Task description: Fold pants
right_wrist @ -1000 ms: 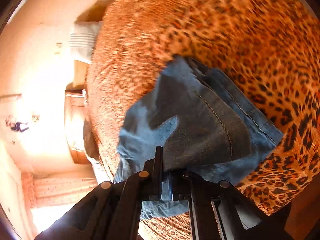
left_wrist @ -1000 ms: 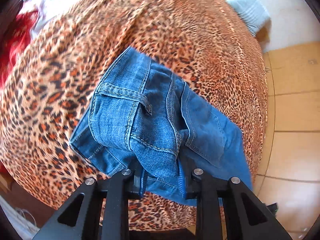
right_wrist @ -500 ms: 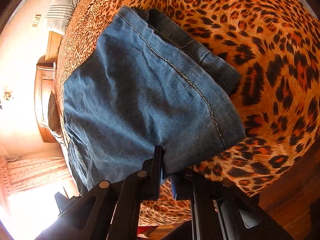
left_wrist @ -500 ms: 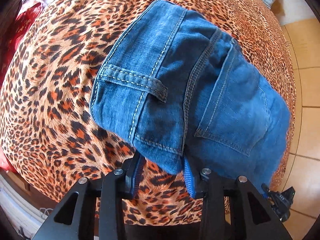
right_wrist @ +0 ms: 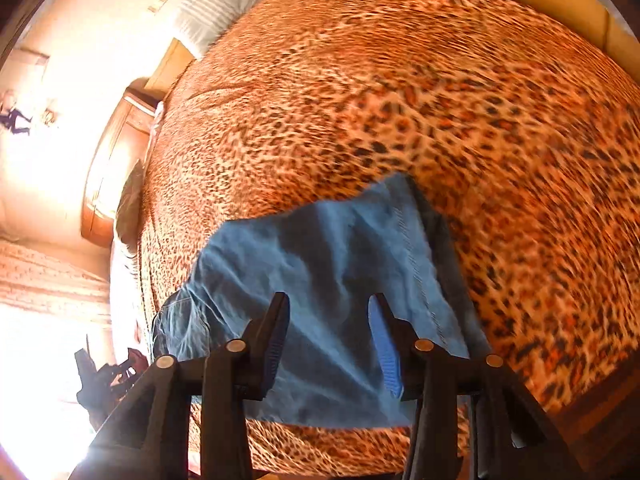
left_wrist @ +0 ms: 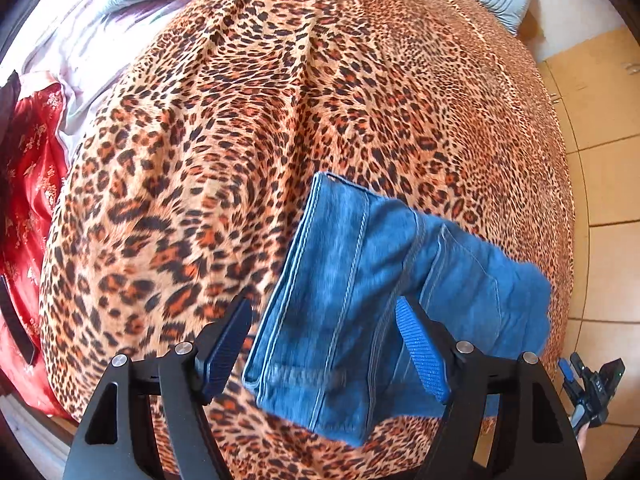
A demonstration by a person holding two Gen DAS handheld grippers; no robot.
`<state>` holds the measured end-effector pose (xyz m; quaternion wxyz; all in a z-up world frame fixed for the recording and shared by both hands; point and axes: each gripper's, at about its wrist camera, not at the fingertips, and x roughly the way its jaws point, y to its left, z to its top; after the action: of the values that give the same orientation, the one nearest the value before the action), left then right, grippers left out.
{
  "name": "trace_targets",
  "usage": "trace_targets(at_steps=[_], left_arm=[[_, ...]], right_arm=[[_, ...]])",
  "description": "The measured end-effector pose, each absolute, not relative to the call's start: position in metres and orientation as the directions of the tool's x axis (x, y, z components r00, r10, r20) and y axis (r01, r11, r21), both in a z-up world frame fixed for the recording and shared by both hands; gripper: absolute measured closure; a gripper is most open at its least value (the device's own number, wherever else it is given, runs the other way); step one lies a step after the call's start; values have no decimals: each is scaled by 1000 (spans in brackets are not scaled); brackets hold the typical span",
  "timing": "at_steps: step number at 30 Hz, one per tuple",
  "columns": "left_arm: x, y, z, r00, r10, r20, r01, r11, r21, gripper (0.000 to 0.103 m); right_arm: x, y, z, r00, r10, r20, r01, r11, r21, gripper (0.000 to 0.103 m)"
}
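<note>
Folded pants (left_wrist: 380, 312) near leopard bedspread (left_wrist: 280, 120) edge

Right wrist view is motion-smeared: leopard-print bedspread (right_wrist: 460, 120) has no clean spots, and the pants (right_wrist: 320, 280) stitching is soft. Their near edge sits behind my right tool (right_wrist: 328, 332), whose body runs off the bottom. Left side is blown out by glare; I can't identify the dark shape (right_wrist: 104, 380) down there.

Left wrist view: pants (left_wrist: 360, 300) blurred near the waistband, with part of the near edge behind my left tool (left_wrist: 324, 336). Red fabric (left_wrist: 28, 200) is cut off at the left edge. Small black device (left_wrist: 592, 388) at the lower right is clipped and too small to identify.
</note>
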<state>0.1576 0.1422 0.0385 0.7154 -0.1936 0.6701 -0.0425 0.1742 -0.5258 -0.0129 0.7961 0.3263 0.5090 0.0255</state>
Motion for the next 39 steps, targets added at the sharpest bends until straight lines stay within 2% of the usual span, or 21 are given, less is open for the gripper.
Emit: trace_targets(at_steps=[6,12,15,16,18,19,20,21,22,24,25,27,29,31,33,34,35,36,39], left_arm=[[198,153,0,46,-387,-921,-310,871,-381,28],[216,153,-39,-7,-448,-894,-318,849,-423,25],[222,153,-52,-24,-477,-878,-331,833,-443,25],[222,153,-56,-28,-504,-863,-339,817,-466,25],[226,148,-64,-36,-538,-842,-332,801,-497,28],[225,144,-63,-38,-536,-843,-315,807,-499,30],[224,140,-60,-40,-518,-854,-294,823,-486,44],[222,136,-58,-52,-495,-867,-272,843,-464,62],[218,131,-55,-67,-474,-878,-249,860,-445,70],[208,127,-43,-55,-438,-897,-218,882,-417,88],[202,126,-32,-35,-452,-891,-205,876,-436,89],[200,121,-25,5,-353,-936,-145,926,-350,88],[207,115,-41,-37,-324,-945,-161,935,-315,87],[214,113,-48,-45,-303,-952,-190,938,-290,87],[216,111,-46,-48,-286,-957,-194,942,-272,85],[217,107,-45,-51,-281,-958,-187,945,-267,84],[215,109,-43,-51,-278,-959,-184,947,-264,80],[212,113,-38,-47,-280,-959,-187,946,-267,73],[196,136,-7,16,-301,-953,-224,928,-297,56]], right_arm=[[266,-448,-25,390,382,-837,83,891,446,47],[324,-409,-53,284,381,-880,15,916,401,46],[336,-397,-64,241,385,-891,-33,921,389,42],[340,-392,-68,219,391,-894,-45,919,391,36],[345,-383,-80,158,403,-902,-70,915,396,33],[343,-377,-84,125,416,-901,-97,908,406,35],[340,-370,-87,101,413,-905,-142,907,398,54],[336,-361,-89,86,376,-923,-203,913,353,70],[329,-353,-88,82,319,-944,-248,924,290,99],[323,-346,-81,125,248,-961,-281,938,205,100],[320,-348,-67,185,252,-950,-274,941,196,101],[314,-358,-43,312,273,-910,-249,948,199,101],[325,-361,-63,251,246,-936,-211,958,195,101],[332,-354,-87,217,154,-964,-222,970,104,99],[335,-354,-96,211,123,-970,-184,979,84,97],[335,-355,-92,229,128,-965,-167,982,90,91],[334,-357,-87,243,115,-963,-145,986,81,80],[332,-360,-82,248,118,-962,-132,987,87,75],[316,-374,-46,334,148,-931,-79,988,129,74]])
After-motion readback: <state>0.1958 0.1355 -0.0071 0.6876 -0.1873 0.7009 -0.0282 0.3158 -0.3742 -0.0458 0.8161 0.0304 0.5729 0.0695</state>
